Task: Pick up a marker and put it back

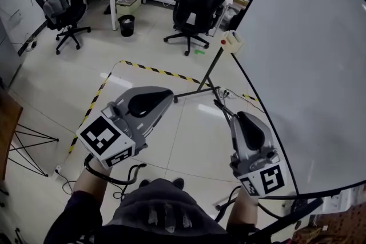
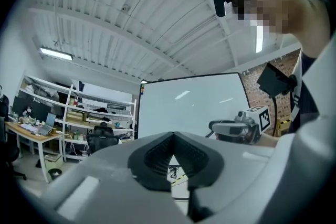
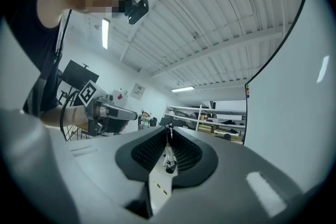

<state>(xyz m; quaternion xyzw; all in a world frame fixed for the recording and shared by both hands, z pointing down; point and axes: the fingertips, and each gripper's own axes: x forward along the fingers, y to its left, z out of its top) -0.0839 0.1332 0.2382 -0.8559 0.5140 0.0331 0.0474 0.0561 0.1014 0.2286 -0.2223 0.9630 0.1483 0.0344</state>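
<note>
Status: pick-up half looks done, put-back half not yet done.

Right gripper [image 3: 169, 136]: the jaws stand narrow, closed on a slim white object with a dark band, which I take to be the marker [image 3: 167, 157]. It lies lengthwise in the slot between the pads, its thin end reaching out past the jaw tips. In the right gripper view it is clear of any surface, with only ceiling, shelving and the edge of the whiteboard [image 3: 310, 113] behind it, so the marker is in the air, carried.

Left gripper [image 2: 172, 136]: jaw tips together, and only floor shows through the small gap below them, so it is empty. It takes no part in the grip.

In the head view both tools are held out in front of the person over the tiled floor. The left gripper [image 1: 163, 95] is nearer the middle. The right gripper [image 1: 241, 118] is just beside the lower edge of the whiteboard [image 1: 309, 66], which stands tilted across the right of the view.

Left to do, as I judge it, is to carry the marker to its resting place and open the jaws. That place is presumably along the whiteboard's lower rail, though no tray or holder can be made out in any view. Release should come only once the marker is supported, since it is round and could roll off a narrow ledge.
</note>
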